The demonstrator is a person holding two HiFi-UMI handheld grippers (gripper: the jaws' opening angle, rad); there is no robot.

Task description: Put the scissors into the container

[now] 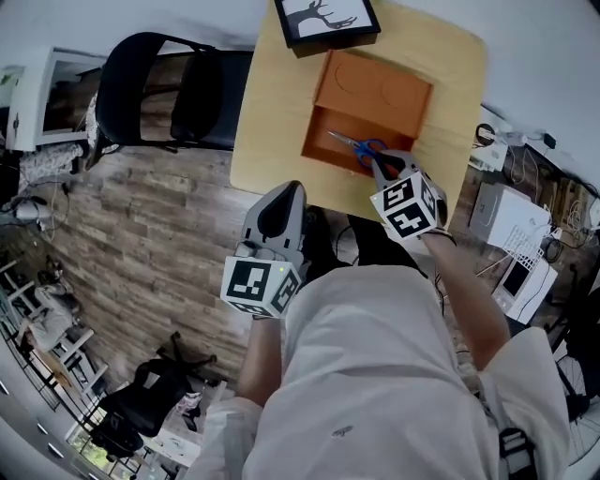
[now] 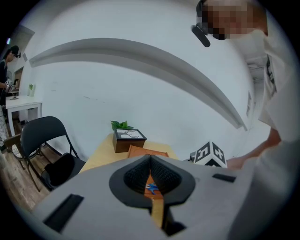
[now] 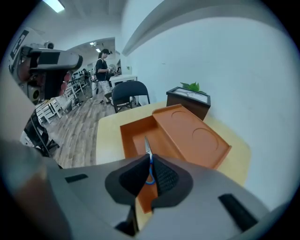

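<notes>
An orange container [image 1: 375,89] stands on the light wooden table [image 1: 272,122], with a flat lid part and an open lower compartment [image 3: 136,138]. My right gripper [image 1: 386,169] is shut on the blue handles of the scissors [image 1: 359,145]. Their blades [image 3: 147,146] point out over the open compartment; I cannot tell whether they touch its floor. My left gripper [image 1: 281,211] hangs at the table's near edge, left of the right one, its jaws closed with nothing between them. In the left gripper view, the container [image 2: 140,151] shows beyond the left gripper [image 2: 150,159].
A dark box with a framed deer picture [image 1: 326,21] stands at the table's far side, a small green plant [image 3: 191,86] behind it. A black folding chair [image 1: 173,89] is left of the table. White equipment and cables [image 1: 511,239] lie on the floor to the right.
</notes>
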